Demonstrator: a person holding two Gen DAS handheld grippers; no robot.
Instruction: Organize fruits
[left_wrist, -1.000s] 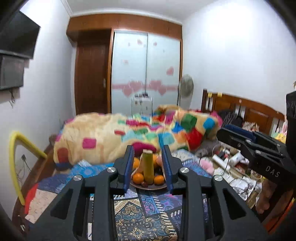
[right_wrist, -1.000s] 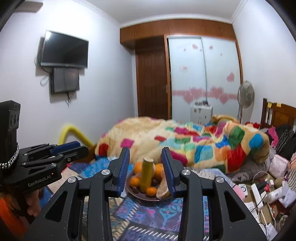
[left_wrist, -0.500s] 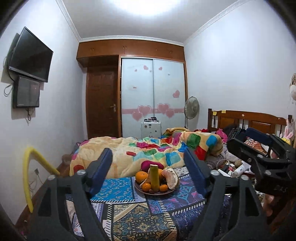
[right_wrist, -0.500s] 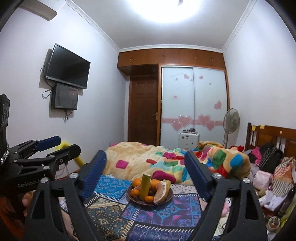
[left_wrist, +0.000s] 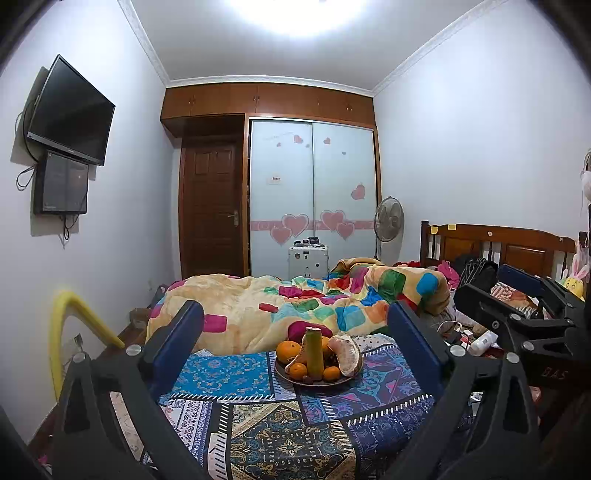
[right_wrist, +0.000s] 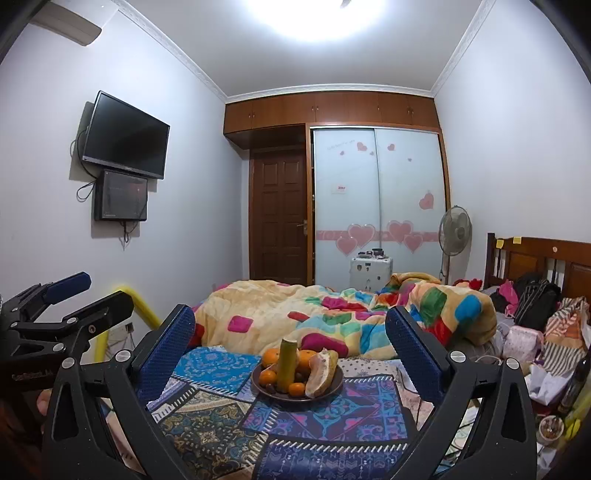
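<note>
Fruit plate (left_wrist: 318, 380) sits on the bed, dead ahead of both grippers. Left gripper (left_wrist: 295, 345) and right gripper (right_wrist: 290, 345) just opened wide, empty. Neither clearly nearer.

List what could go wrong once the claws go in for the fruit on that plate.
1. The yellow-green stalk stands upright mid-plate; a knock may topple it.
2. The plate sits on a soft patterned bedspread, so pressing could tilt it and roll the oranges off.
3. The left claw and right claw are both wide open and aimed at the same plate; they may collide.
</note>
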